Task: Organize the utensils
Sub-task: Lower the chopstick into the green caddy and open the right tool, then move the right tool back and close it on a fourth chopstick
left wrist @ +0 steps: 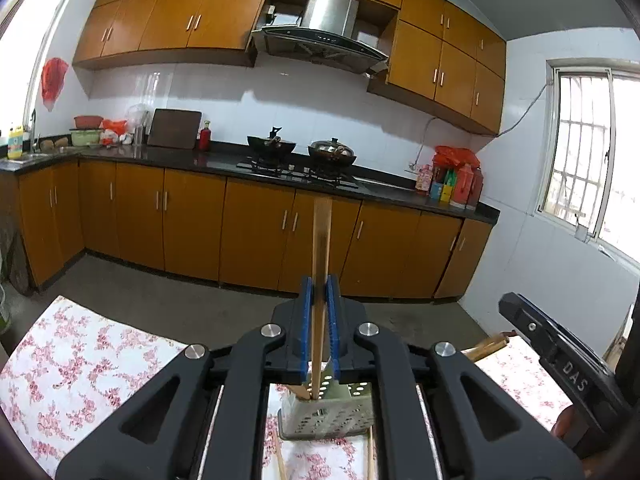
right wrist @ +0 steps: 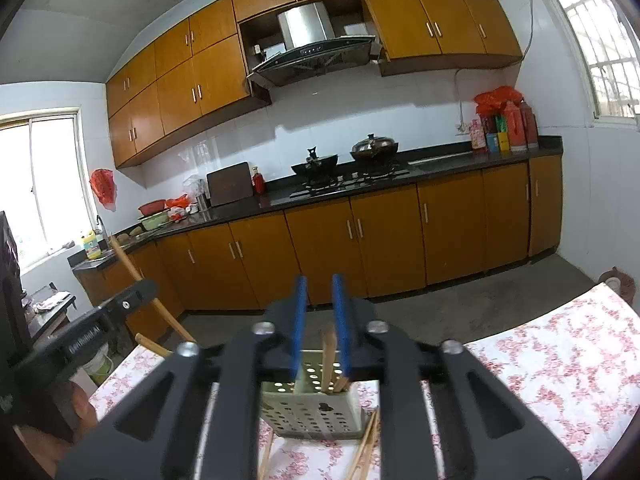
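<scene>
My left gripper (left wrist: 319, 286) is shut on a wooden chopstick (left wrist: 321, 248) that stands upright, its lower end inside a grey perforated utensil holder (left wrist: 332, 414) on the floral tablecloth. My right gripper (right wrist: 320, 280) is open and empty, above the same holder (right wrist: 310, 410), which has chopsticks (right wrist: 329, 360) standing in it. Loose chopsticks (right wrist: 366, 444) lie on the cloth beside the holder. The left gripper (right wrist: 100, 320) with its chopstick (right wrist: 124, 258) shows at the left of the right wrist view. The right gripper (left wrist: 560, 352) shows at the right of the left wrist view.
The table has a pink floral cloth (left wrist: 80, 360). More chopsticks (left wrist: 486, 344) lie near its far right edge. Beyond the table is grey floor (left wrist: 180, 300), then orange kitchen cabinets (left wrist: 256, 232) with a stove and woks (left wrist: 300, 152).
</scene>
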`<state>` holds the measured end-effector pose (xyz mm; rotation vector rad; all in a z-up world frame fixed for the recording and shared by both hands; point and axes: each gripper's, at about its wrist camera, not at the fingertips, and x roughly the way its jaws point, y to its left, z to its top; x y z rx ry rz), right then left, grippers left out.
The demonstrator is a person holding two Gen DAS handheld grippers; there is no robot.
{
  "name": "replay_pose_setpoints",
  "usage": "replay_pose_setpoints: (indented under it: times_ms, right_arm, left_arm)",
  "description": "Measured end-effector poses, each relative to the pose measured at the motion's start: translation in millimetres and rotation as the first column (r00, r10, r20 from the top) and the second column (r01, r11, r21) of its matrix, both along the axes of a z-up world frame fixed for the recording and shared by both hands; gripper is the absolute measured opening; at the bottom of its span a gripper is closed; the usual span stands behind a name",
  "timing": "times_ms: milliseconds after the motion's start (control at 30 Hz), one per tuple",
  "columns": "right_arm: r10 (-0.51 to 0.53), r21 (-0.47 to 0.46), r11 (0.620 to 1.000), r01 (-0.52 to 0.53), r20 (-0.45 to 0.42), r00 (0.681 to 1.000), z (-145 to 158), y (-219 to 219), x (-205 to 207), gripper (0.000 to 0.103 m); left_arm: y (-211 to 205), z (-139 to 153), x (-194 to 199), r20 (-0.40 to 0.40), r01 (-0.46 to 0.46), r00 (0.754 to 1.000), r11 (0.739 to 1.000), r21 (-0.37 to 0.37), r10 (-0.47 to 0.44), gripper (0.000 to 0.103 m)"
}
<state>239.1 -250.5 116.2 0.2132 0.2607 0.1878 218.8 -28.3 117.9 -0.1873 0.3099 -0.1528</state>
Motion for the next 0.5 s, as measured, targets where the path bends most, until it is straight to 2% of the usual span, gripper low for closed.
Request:
replay_pose_setpoints:
  times_ms: [67,133,233,367,500]
  right_arm:
    - [-0.015,-0.005,1.000,0.015,0.008,1.000,1.2,-6.3,-13.6,0.024]
    - [-0.022,-0.001,1.000,0.022,0.008,1.000,0.3,-12.8,-26.0,0.025]
    - [-0.043,0.005,0.999,0.043,-0.009,0.999,-8.2,-24.5,-51.9,0.027]
    - [-0.062,-0.025,0.998,0.060,-0.084,0.994,-40.8,-33.0,-78.1,0.028]
    - [-0.059,-0.047,0.998,0.049,-0.246,0.967,-97.4,-29.9,-78.7,0.028]
  left_arm:
    - [6.6,4.3,-6.9,-0.003,0.003,1.000,1.000,-0.012,-0.003,0.015]
    - [13.0,8.5,-16.9,0.003,-0.005,1.000,1.000,-0.012,0.005,0.029]
    - [23.4,11.7,-35.2,0.011,-0.012,1.000,1.000,-0.004,0.012,0.032]
    - [37.5,1.3,-57.4,-0.014,-0.031,0.999,0.999,0.007,0.031,0.035]
    - [48.6,-29.2,-70.6,-0.074,-0.072,0.994,0.996,0.048,0.075,0.038]
